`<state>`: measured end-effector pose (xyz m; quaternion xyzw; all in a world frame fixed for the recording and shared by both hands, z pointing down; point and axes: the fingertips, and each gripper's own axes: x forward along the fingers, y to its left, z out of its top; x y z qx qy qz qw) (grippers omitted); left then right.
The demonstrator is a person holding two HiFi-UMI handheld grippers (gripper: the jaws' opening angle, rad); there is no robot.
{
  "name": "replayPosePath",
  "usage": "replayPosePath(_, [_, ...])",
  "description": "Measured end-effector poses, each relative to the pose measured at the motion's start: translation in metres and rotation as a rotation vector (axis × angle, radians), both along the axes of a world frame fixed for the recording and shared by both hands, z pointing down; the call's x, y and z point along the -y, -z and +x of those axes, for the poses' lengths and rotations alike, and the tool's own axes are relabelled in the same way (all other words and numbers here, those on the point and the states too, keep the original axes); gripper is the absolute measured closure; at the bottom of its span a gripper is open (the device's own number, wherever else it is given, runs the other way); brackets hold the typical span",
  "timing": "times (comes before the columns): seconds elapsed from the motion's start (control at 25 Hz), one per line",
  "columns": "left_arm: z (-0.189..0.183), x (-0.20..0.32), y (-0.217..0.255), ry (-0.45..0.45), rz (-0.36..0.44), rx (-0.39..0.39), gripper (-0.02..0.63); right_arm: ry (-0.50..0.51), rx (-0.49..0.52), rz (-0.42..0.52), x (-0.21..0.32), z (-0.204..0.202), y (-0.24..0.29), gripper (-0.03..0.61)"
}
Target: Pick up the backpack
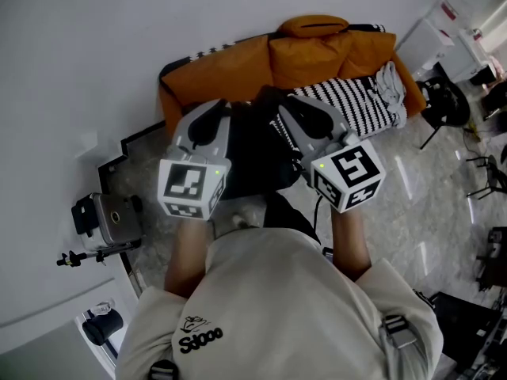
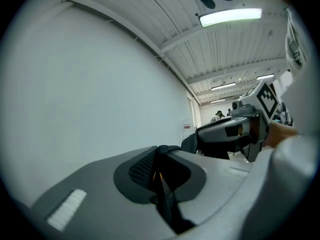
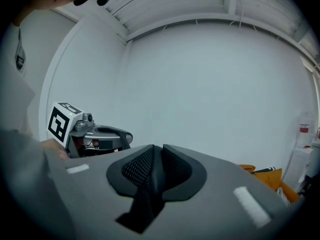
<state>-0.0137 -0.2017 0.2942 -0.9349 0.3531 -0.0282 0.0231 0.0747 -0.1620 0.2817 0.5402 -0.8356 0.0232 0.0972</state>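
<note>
**Before the orange sofa: backpack held in both grips**

Against the plain white wall (image 1: 95, 54) stands the long orange fabric sofa (image 1: 317, 54). The black fabric backpack (image 1: 253, 161) hangs just in front of its seat, between my two hands. On the seat behind the bag lies a black-and-white striped knitted blanket (image 1: 356, 105); whether it touches the bag I cannot tell. My left gripper (image 2: 159, 156) is closed tight, with a thin dark strap of the bag pinched in the seam. My right gripper (image 3: 156, 156) is clamped on a thicker black mesh strap (image 3: 150, 184) that fills the gap between its pads.

I judge the grasp done and the lift under way. The next move calls for raising both hands evenly, so the bag clears the sofa's front edge without swinging. Off the sofa's end at my right lies open grey marble floor (image 1: 412, 204). Off its other end a black and silver device on a stand (image 1: 107, 220) sits near, so I would keep the bag away from there.
</note>
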Motion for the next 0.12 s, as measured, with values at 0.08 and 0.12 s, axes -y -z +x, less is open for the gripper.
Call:
replayPosePath(0.08, [0.0069, 0.0034, -0.0023, -0.005, -0.010, 0.002, 0.601, -0.002, 0.003, -0.007, 0.0032, 0.0066, -0.0016, 0.515])
replayPosePath(0.12, [0.0105, 0.0051, -0.0035, -0.007, -0.014, 0.004, 0.601, -0.003, 0.005, -0.009, 0.0049, 0.0100, -0.0023, 0.515])
